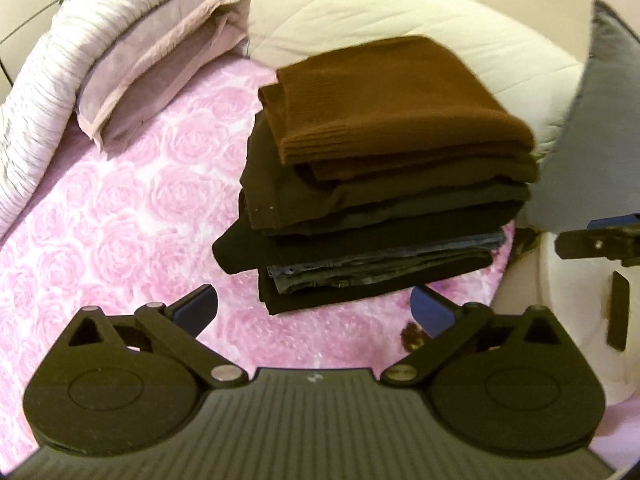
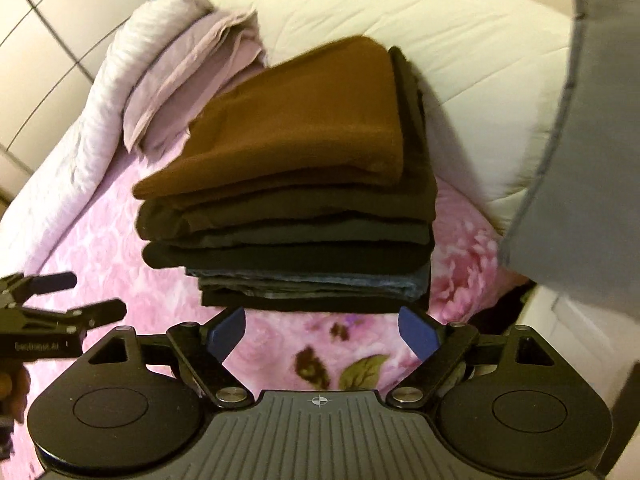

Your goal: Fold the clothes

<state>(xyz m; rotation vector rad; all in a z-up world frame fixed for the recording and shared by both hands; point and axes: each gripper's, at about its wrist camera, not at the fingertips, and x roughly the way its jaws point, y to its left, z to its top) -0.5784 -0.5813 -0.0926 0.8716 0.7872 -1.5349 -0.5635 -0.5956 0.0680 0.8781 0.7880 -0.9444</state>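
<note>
My left gripper [image 1: 314, 310] is spread wide with nothing between its blue pads [image 1: 196, 312]; it hangs over the bedspread [image 1: 120, 208], angled down. My right gripper [image 2: 322, 334] is likewise wide open and empty, its blue pads [image 2: 226, 336] clear of any cloth. Each shows in the other's view: the left one at the left edge of the right camera, the right one at the right edge of the left camera.

Just ahead of both grippers sits the stack [image 1: 360, 216] of folded clothes on the pink rose-patterned bedspread. Neither gripper touches it. The brown knit [image 1: 392, 96] lies on top, folded flat, its ribbed hem facing my left gripper. Under it are several dark layers, then folded jeans [image 1: 384, 264] near the bottom, with one more black piece beneath.

Beyond the stack lies a cream duvet [image 1: 380, 4]. Ahead and to the left of the left gripper a mauve pillow [image 1: 160, 60] leans against a pale ruched quilt [image 1: 68, 60]. To the right of the stack hangs grey cloth [image 2: 592, 160], close to the right camera and blurred. In the right view a hand [image 2: 14, 394] shows at the left edge, under the left gripper's body.
</note>
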